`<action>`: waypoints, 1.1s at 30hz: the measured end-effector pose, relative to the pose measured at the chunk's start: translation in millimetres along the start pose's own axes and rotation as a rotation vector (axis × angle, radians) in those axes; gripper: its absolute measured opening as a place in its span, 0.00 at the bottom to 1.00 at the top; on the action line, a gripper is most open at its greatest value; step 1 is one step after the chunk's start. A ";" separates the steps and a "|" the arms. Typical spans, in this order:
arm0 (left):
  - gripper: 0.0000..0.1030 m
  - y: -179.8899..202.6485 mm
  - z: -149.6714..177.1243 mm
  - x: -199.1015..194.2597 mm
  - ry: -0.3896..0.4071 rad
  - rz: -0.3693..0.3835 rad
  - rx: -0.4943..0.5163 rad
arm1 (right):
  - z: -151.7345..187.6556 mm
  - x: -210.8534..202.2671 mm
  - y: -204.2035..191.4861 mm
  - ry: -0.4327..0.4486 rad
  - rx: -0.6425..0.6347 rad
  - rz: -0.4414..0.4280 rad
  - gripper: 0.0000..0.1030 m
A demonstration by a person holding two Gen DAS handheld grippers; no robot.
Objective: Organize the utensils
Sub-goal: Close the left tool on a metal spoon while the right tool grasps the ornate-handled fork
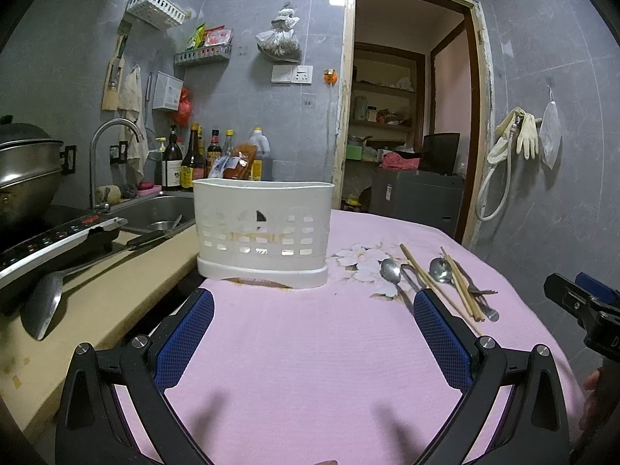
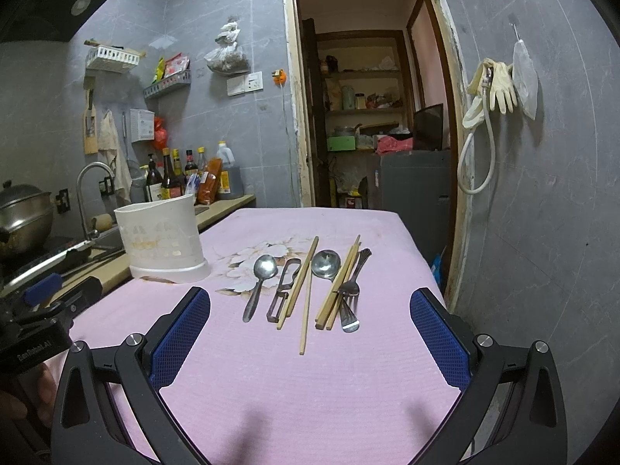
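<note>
Left wrist view: left gripper (image 1: 314, 306) hovers over the pink cloth (image 1: 302, 348) covering the counter, jaws spread wide, holding nothing. White slotted utensil holder (image 1: 263, 228) stands upright at the cloth's far left edge, straight ahead of the jaws. Utensils lie loose toward the right edge: a spoon (image 1: 390, 270), a peeler beside it, chopsticks (image 1: 434, 283), a second spoon (image 1: 441, 270) and a fork (image 1: 478, 290). Right gripper (image 1: 581, 302) shows at the frame's right side, past the utensils. Left of the cloth is a bare beige counter (image 1: 116, 294) with a metal spatula (image 1: 42, 306), sink (image 1: 155, 213), tap, induction cooker and a steamer pot. Grey tiled wall (image 1: 271, 19) with racks, bottles below; open doorway (image 1: 410, 97) to a storeroom behind.

Right wrist view: right gripper (image 2: 310, 310), jaws also spread wide and empty, aimed at the utensil row mid-cloth. Left to right: spoon (image 2: 260, 279), peeler (image 2: 285, 288), chopsticks (image 2: 306, 290), round spoon (image 2: 326, 263), another chopstick pair (image 2: 341, 283), fork (image 2: 350, 286) overlapping them. Holder (image 2: 161, 238) is near the cloth's left edge, apart from the utensils. Left gripper (image 2: 50, 298) is at lower left. Rubber gloves (image 2: 500, 85) and a hose hang on the right wall.
</note>
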State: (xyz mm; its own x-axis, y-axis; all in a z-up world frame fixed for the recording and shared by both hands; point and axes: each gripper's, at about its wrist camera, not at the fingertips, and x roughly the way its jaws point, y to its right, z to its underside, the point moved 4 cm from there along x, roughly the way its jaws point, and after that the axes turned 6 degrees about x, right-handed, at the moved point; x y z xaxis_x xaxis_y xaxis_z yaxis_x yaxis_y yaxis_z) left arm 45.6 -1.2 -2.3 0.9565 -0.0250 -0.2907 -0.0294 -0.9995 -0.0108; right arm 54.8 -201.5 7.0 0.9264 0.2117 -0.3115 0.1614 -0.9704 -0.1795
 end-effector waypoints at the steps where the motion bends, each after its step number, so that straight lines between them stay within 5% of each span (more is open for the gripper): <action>1: 0.98 -0.4 -1.9 2.1 -0.001 0.003 -0.003 | -2.6 1.8 2.0 -0.002 -0.004 0.002 1.00; 12: 0.98 14.1 -55.8 44.3 -0.017 0.079 0.075 | -54.1 40.6 34.9 -0.030 -0.071 0.000 1.00; 19: 0.98 41.3 -62.7 88.3 -0.078 0.127 0.196 | -75.5 91.1 63.7 -0.141 -0.072 -0.017 1.00; 27: 0.98 66.0 -50.2 157.7 -0.231 0.210 0.253 | -72.5 147.8 79.0 -0.303 -0.052 -0.034 0.70; 31: 0.97 71.2 -43.5 188.0 -0.295 0.265 0.261 | -61.0 171.7 85.9 -0.400 -0.036 -0.027 0.45; 33: 0.91 72.5 -40.6 198.2 -0.318 0.287 0.265 | -54.5 181.0 88.4 -0.446 -0.018 -0.032 0.44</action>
State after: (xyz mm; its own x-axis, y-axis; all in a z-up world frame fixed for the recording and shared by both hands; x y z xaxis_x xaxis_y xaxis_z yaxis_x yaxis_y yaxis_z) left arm 244.8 -79.4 -21.9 0.7645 -0.2502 -0.5942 -0.3904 -0.9131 -0.1178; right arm 255.3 -255.3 -14.4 0.6837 0.2675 -0.6790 0.1971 -0.9635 -0.1811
